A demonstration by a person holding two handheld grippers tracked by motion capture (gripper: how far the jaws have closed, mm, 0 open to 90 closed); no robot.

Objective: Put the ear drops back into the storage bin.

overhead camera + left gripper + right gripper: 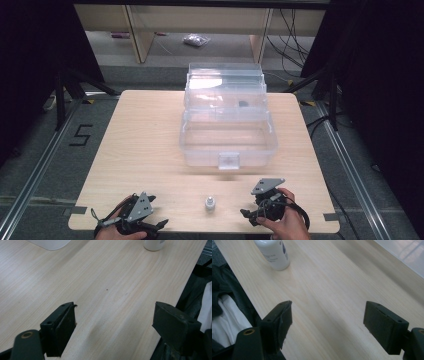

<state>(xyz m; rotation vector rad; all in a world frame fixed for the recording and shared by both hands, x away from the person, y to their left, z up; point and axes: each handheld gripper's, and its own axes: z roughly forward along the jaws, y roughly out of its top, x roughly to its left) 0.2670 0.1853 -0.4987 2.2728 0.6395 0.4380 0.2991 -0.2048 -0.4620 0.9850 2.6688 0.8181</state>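
A small white bottle stands upright near the table's front edge, midway between my two grippers. It shows at the top left of the right gripper view as the bottle and at the top of the left gripper view as the bottle. My left gripper rests at the front left, jaws wide apart, bare wood between its fingers. At the front right my right gripper points toward the bottle, its jaws also standing open over bare wood.
A clear plastic box with its lid raised stands at the table's middle back; a small dark item lies in its upper tray. The wooden table ends close behind both grippers. Dark cloth hangs past the front edge.
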